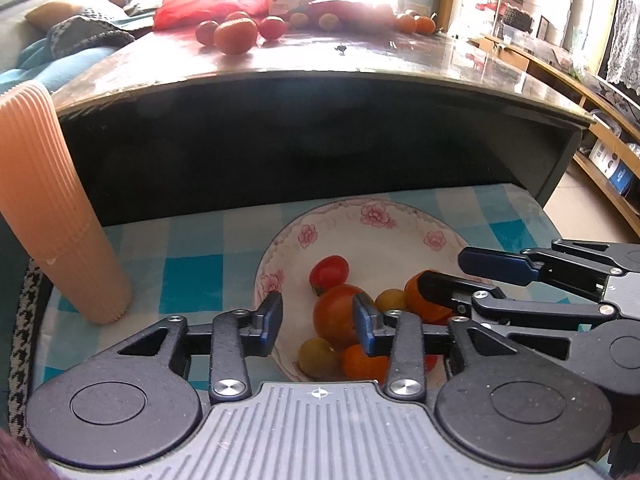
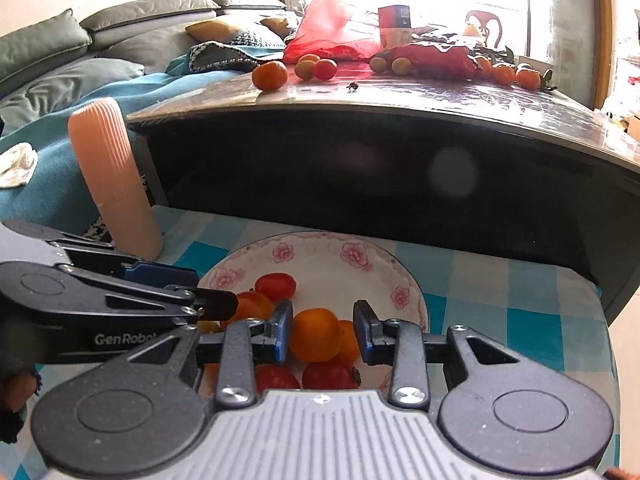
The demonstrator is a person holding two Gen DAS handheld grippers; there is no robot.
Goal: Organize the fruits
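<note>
A white bowl with pink flowers (image 1: pixel 372 216) (image 2: pixel 320 252) stands on a blue checked cloth and holds several tomatoes and oranges. My left gripper (image 1: pixel 318 320) is open over the bowl's near left rim, with a large tomato (image 1: pixel 336 316) just beyond its fingers. My right gripper (image 2: pixel 322 330) is open just above the bowl, its pads on either side of an orange (image 2: pixel 316 334) without clearly touching it. Each gripper shows in the other's view, the right gripper (image 1: pixel 480 276) and the left gripper (image 2: pixel 200 292). More fruit (image 1: pixel 236 34) (image 2: pixel 270 76) lies on the dark table behind.
A ribbed peach cup stack (image 1: pixel 52 208) (image 2: pixel 116 184) stands left of the bowl. The dark table's edge (image 1: pixel 320 76) overhangs behind it. A red plastic bag (image 2: pixel 332 28) and a box lie on that table. A sofa with cushions (image 2: pixel 80 52) is at the left.
</note>
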